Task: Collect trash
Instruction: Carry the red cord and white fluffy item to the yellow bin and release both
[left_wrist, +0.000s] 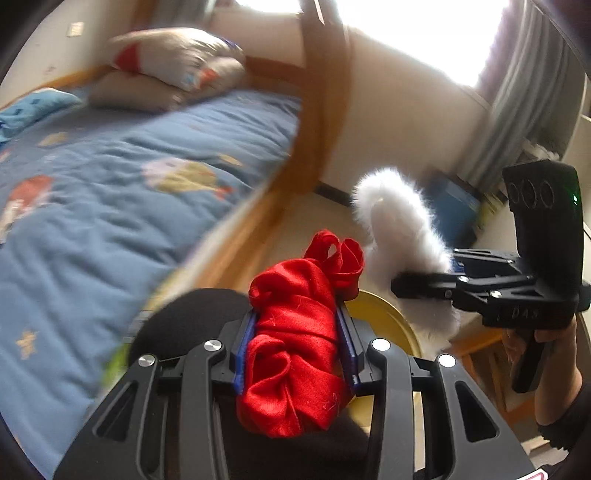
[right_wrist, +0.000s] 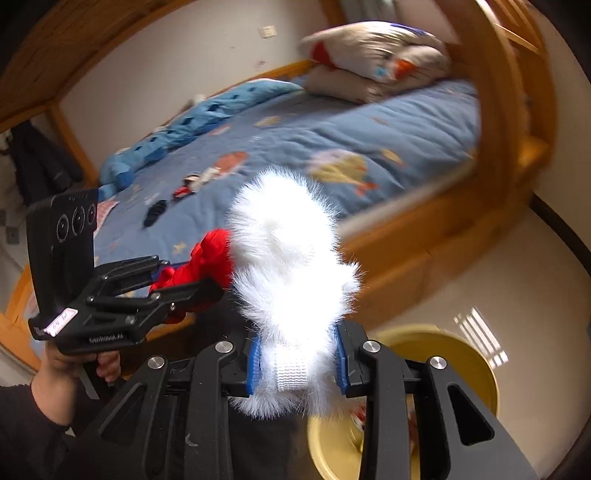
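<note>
My left gripper (left_wrist: 295, 332) is shut on a bunched red cloth (left_wrist: 295, 354), which sticks out past its blue pads. The same gripper (right_wrist: 192, 280) and red cloth (right_wrist: 210, 258) show at the left of the right wrist view, held by a hand. My right gripper (right_wrist: 299, 354) is shut on a white furry item (right_wrist: 291, 266) with a ribbed cuff. In the left wrist view that gripper (left_wrist: 402, 286) and the white fur (left_wrist: 402, 236) are on the right. A yellow round bin (right_wrist: 461, 354) (left_wrist: 388, 321) stands on the floor below both grippers.
A wooden bunk bed (right_wrist: 424, 251) with a blue quilt (left_wrist: 110, 221), folded bedding (left_wrist: 173, 70) and small items (right_wrist: 192, 184) fills the background. A bed post (left_wrist: 317, 122) stands ahead. Pale floor lies to the right; a bright window (left_wrist: 424, 33) and curtain (left_wrist: 524, 99) are beyond.
</note>
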